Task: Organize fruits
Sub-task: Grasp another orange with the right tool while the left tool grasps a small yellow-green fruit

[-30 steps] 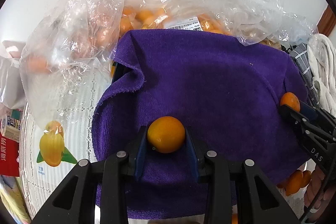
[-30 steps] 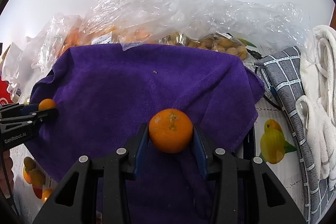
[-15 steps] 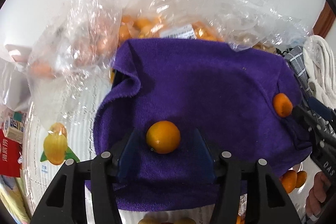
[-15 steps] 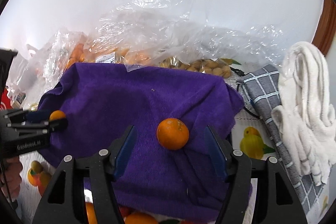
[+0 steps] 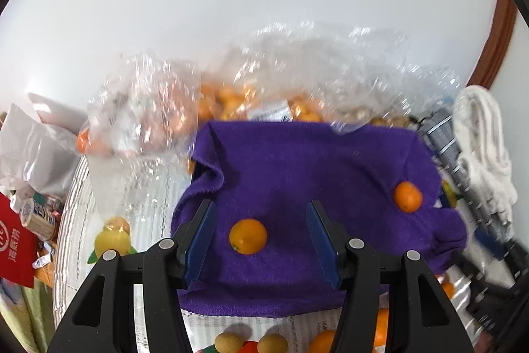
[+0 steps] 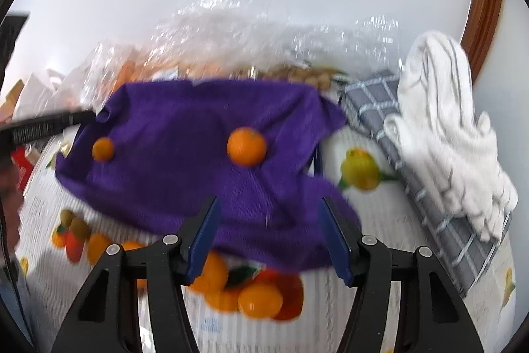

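Two small oranges lie on a purple towel [image 5: 307, 174]. In the left wrist view one orange [image 5: 248, 236] rests between the open fingers of my left gripper [image 5: 261, 237], untouched; the other orange [image 5: 408, 197] lies at the towel's right side. In the right wrist view the towel [image 6: 185, 134] holds the right orange [image 6: 246, 146] ahead of my open, empty right gripper [image 6: 269, 235], and the left orange [image 6: 103, 149] further left. Clear plastic bags of oranges [image 5: 231, 98] sit behind the towel.
A white towel [image 6: 443, 128] lies on a grey checked cloth [image 6: 426, 187] at the right. The tablecloth [image 6: 334, 313] has printed fruit pictures. A red packet [image 5: 15, 250] and small jars stand at the left. A white wall is behind.
Both grippers opened and let go of their oranges, which now rest on the purple towel. Both grippers pulled back and rose away from the towel.
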`<state>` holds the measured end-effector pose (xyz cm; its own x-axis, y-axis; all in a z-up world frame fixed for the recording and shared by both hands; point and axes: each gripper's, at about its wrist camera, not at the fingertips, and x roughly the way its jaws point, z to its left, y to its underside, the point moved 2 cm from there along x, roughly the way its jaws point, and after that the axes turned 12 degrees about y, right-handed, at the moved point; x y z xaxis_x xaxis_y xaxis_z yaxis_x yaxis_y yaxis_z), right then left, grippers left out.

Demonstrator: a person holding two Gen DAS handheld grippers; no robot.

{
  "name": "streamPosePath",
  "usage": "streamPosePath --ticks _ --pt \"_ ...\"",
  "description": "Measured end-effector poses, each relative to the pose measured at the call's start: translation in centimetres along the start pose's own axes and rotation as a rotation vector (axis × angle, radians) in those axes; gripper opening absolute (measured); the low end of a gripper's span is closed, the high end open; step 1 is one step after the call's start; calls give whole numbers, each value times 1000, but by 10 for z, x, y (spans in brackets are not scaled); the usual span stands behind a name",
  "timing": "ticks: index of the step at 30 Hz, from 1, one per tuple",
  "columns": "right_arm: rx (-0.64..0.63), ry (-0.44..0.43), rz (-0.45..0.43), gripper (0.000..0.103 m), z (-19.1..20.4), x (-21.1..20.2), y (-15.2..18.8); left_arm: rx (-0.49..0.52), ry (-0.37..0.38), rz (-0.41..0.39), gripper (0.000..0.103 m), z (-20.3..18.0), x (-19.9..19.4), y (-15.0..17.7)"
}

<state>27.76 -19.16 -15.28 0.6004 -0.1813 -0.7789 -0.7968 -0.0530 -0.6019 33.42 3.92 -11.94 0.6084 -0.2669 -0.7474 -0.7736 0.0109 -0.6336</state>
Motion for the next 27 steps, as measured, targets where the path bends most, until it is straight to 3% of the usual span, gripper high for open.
streamPosePath --ticks 3,11,16,20,25,27 --pt "-9 -24 3 59 4 -4 16 17 3 -50 54 -3 -20 -4" --pt "-63 -59 16 52 5 -5 57 -4 57 -94 54 -5 -55 0" --pt "-69 -64 42 50 7 11 68 -13 77 -92 54 8 -59 36" --pt "-88 -60 34 38 13 16 71 -22 73 -60 54 23 -52 68" --pt "-68 -72 5 38 9 13 75 -12 94 -32 54 30 -39 103" --pt "-54 -70 -1 38 7 13 75 -2 66 -5 54 31 -33 114"
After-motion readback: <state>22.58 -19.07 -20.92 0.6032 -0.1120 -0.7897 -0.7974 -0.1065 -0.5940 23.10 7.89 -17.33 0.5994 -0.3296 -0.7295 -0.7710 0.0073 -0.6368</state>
